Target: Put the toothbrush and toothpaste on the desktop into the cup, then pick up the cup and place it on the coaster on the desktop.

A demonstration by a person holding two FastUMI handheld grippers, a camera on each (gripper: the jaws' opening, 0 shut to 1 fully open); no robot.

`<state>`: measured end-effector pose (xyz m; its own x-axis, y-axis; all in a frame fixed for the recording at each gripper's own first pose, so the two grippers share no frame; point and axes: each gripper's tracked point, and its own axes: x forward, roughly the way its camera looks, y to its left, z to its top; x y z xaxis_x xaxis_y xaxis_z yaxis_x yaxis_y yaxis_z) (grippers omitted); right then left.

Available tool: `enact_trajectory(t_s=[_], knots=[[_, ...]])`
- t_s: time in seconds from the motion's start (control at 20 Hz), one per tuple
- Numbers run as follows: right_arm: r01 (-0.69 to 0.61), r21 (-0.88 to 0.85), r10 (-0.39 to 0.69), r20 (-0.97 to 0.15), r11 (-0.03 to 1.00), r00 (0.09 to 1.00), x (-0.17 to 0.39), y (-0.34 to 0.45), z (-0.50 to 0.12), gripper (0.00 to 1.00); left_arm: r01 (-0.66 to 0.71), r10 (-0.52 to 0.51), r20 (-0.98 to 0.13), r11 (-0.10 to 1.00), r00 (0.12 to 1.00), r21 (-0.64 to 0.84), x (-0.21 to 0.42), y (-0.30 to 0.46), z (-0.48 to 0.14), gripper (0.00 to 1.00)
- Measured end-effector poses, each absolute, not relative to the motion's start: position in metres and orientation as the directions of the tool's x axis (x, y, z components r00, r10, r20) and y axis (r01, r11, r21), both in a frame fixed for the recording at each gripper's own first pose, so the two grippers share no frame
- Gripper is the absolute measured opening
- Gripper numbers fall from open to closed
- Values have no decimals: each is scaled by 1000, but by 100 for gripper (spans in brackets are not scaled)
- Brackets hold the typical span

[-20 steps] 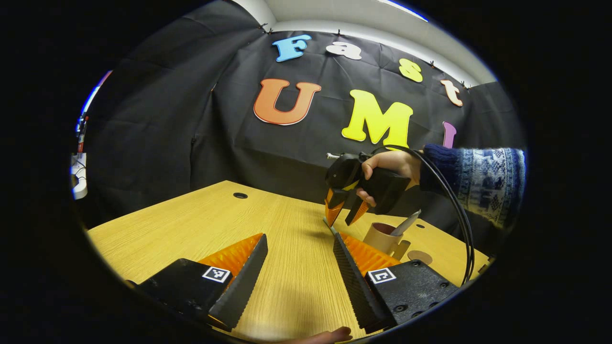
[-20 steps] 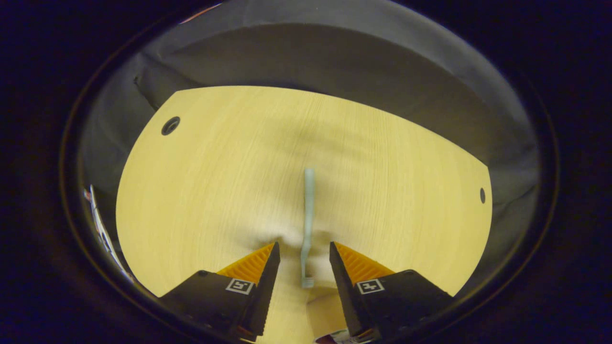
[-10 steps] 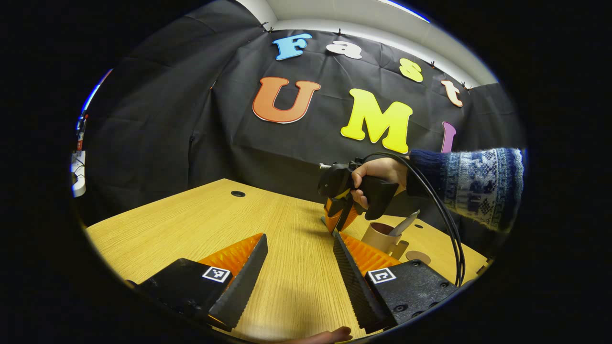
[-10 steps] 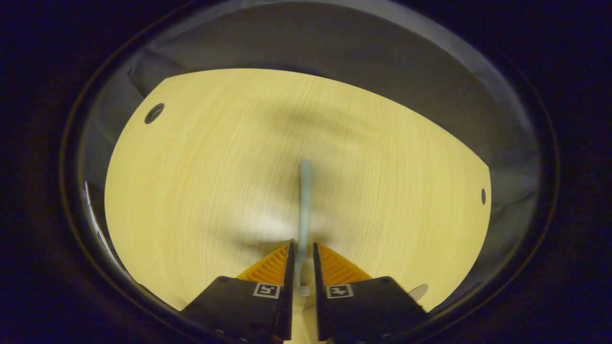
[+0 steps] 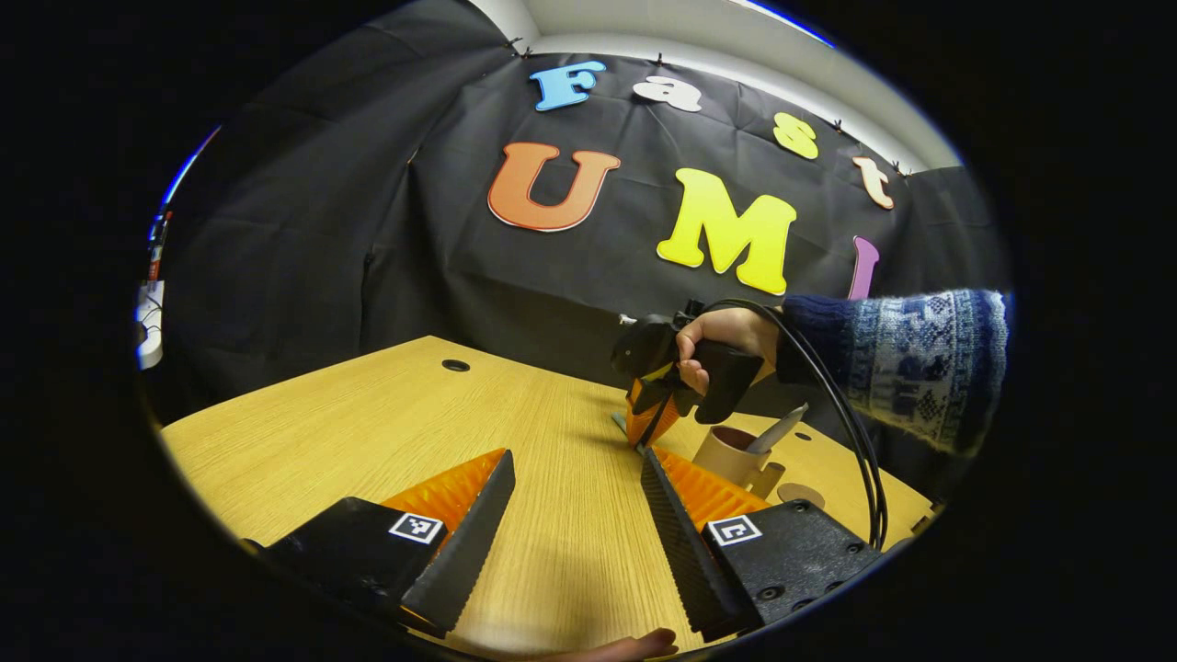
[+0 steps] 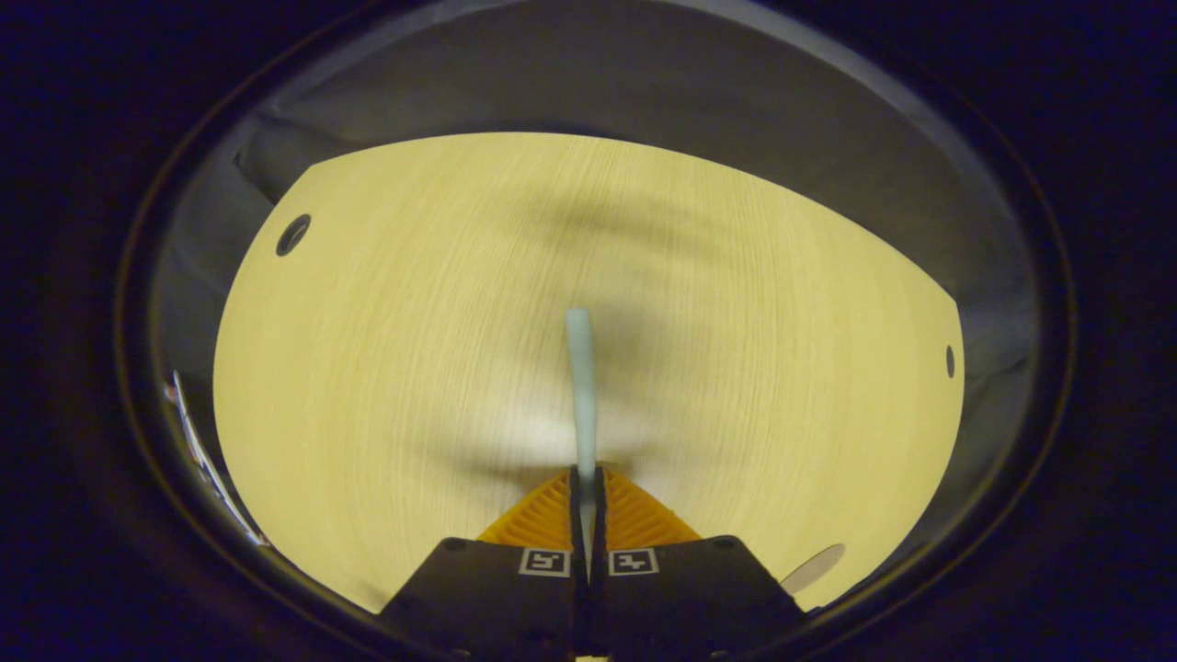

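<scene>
A pale blue-green toothbrush (image 6: 580, 386) lies on the wooden desktop (image 6: 414, 322), its handle pointing away from the camera. My right gripper (image 6: 586, 478) is shut on the near end of it. In the left gripper view that same gripper (image 5: 649, 434) is held by a hand, tips down at the desktop beside the brown cup (image 5: 729, 454). The toothpaste tube (image 5: 778, 429) sticks out of the cup. The round coaster (image 5: 796, 494) lies just right of the cup. My left gripper (image 5: 570, 496) hovers open over the desk with nothing between its fingers.
A sleeved arm (image 5: 910, 359) and a black cable (image 5: 851, 432) reach in from the right above the cup. Cable holes (image 5: 454, 365) sit near the desk's far edge. The coaster's rim (image 6: 813, 568) shows at the lower right of the right gripper view.
My right gripper has closed from wide open onto the toothbrush's near end. The left gripper has stayed still and open.
</scene>
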<state>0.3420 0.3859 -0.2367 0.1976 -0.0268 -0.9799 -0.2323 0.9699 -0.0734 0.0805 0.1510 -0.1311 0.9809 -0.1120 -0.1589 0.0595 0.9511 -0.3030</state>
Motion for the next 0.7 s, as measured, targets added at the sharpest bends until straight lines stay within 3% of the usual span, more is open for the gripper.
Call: enact_trajectory(t_s=[0.15,0.3,0.7], knots=[[-240,-26,21,-981,970,195,337,391,-232,0,58,-107,-153,954,982,-293,78,152,-127,89],[-247,23,89,-962,969,259,338,396,-190,0,55,-101,-147,955,984,-290,74,152,-124,89],[-282,297,397,-811,912,431,307,369,-72,0,79,-116,-135,963,984,-257,66,131,-117,89]])
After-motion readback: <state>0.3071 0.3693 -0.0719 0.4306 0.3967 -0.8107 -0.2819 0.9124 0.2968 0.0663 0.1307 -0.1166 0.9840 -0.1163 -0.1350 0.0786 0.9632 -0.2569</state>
